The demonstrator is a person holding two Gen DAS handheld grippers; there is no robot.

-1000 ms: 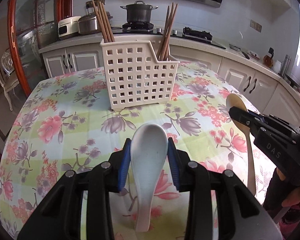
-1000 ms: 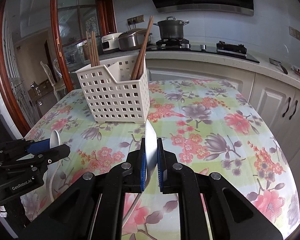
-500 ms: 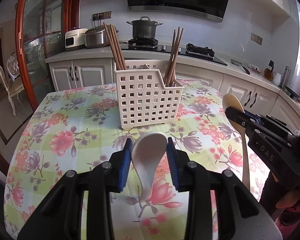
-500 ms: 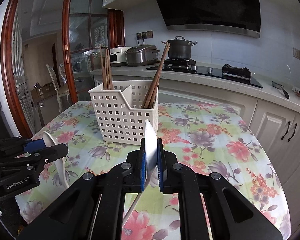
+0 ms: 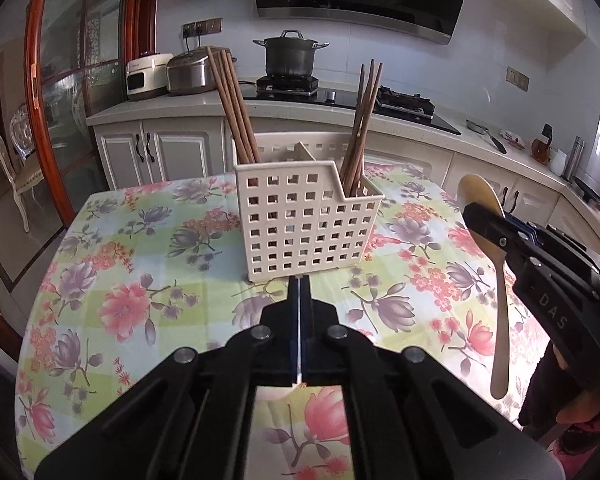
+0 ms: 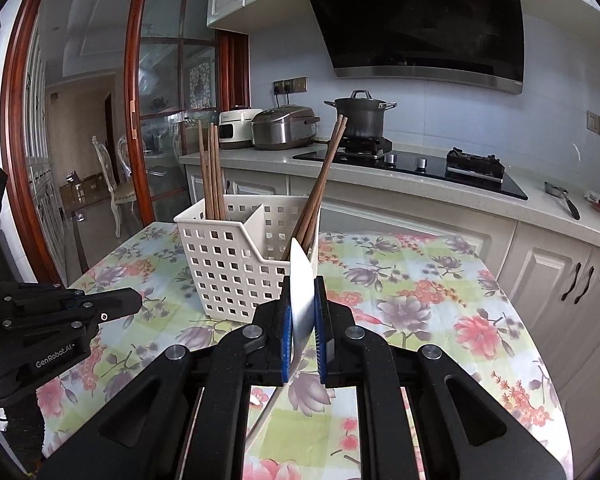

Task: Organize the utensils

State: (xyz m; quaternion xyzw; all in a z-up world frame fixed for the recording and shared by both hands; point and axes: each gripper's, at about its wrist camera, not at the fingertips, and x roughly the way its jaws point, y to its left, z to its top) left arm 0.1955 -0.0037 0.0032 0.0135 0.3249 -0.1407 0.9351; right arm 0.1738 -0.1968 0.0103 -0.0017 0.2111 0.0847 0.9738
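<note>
While you're holding both tools over the flowered tablecloth (image 5: 100, 280), your left gripper (image 5: 299, 284) is pinching almost fully together. Only a thin white sliver is showing between the blue pads (image 5: 293, 320). A curved white piece, the white spoon (image 5: 278, 391), is peeking out under the fingers nearer to you. Which part of it you're clamping, I cannot tell. From the right wrist view that gripper (image 6: 134, 303) is hanging at the left, jaws together, with nothing sticking out past the tips.

Your right gripper (image 6: 303, 320) is squeezing narrow, pads pressing both faces of the wooden spoon (image 6: 302, 276). That spoon is showing edge-on there, bowl rising past the fingertips. In the left wrist view the same gripper (image 5: 485, 220) is sitting off to the right. It's gripping the spoon (image 5: 481, 200) just below the bowl, bowl up, handle dangling down clear of the table.

You're pointing both tools toward the white slotted basket (image 5: 304, 232), which is standing upright at the middle of the table, farther off than either gripper. A divider is splitting it in two. One bundle of brown chopsticks (image 5: 232, 100) is leaning in the left compartment, and another bundle (image 5: 362, 120) is leaning in the right one. Neither spoon is touching the basket (image 6: 236, 272). The left tool is lining up with its near wall, and the right is looking at its near right corner.
</note>
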